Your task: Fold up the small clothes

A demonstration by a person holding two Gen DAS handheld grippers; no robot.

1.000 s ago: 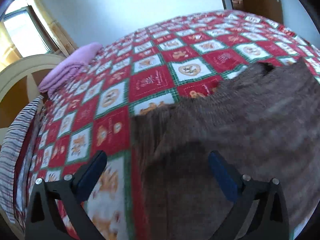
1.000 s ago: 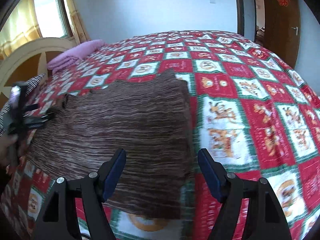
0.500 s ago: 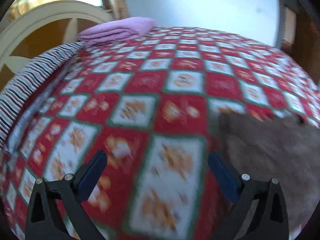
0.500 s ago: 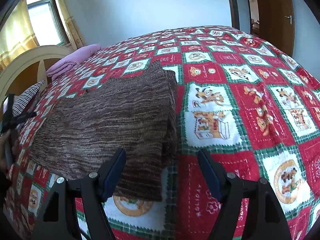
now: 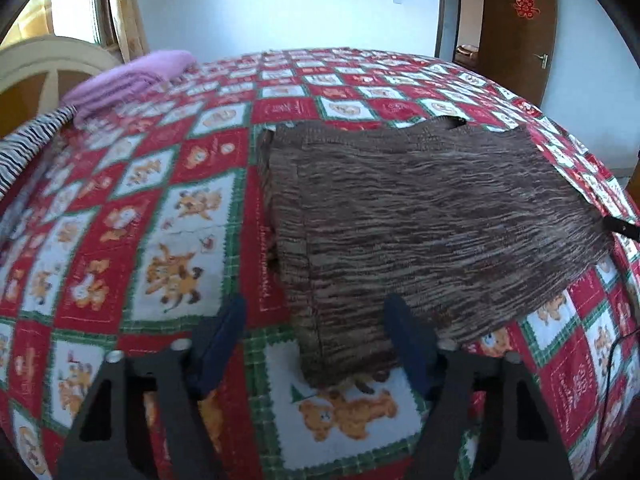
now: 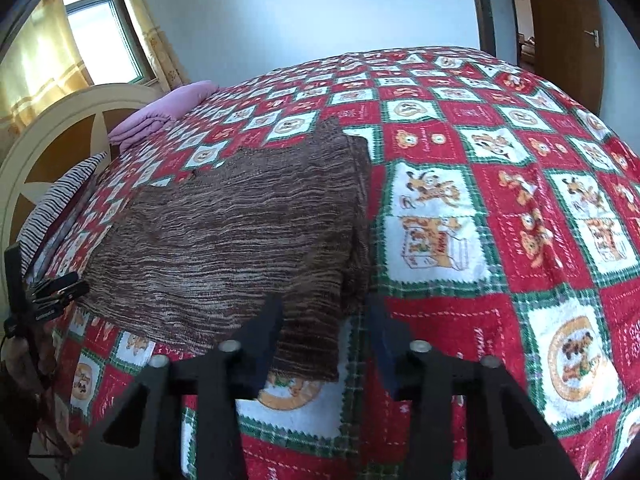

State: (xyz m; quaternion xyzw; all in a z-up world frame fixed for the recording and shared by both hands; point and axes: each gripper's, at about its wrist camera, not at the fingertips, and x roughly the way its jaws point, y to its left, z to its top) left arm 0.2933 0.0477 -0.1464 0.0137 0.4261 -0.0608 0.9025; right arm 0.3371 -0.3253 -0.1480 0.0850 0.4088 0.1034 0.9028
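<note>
A brown striped knit garment (image 5: pixel 420 216) lies flat on the red, white and green patchwork bedspread (image 5: pixel 180 220); both sleeves look folded in. My left gripper (image 5: pixel 316 340) is open above the garment's near left corner, not touching it. In the right wrist view the garment (image 6: pixel 240 232) lies left of centre. My right gripper (image 6: pixel 326 332) is open, its jaws narrower than before, over the garment's near right corner. The left gripper also shows at the left edge of the right wrist view (image 6: pixel 44 296).
A folded purple blanket (image 5: pixel 132 80) lies at the far left of the bed. A striped pillow (image 6: pixel 56 208) sits by the cream headboard (image 6: pixel 52 136). A brown door (image 5: pixel 516 28) stands at the far right. The bed's near edge lies just below both grippers.
My left gripper has swung back to face the garment's near left corner. My right gripper's jaws have narrowed and it has moved over the near right corner.
</note>
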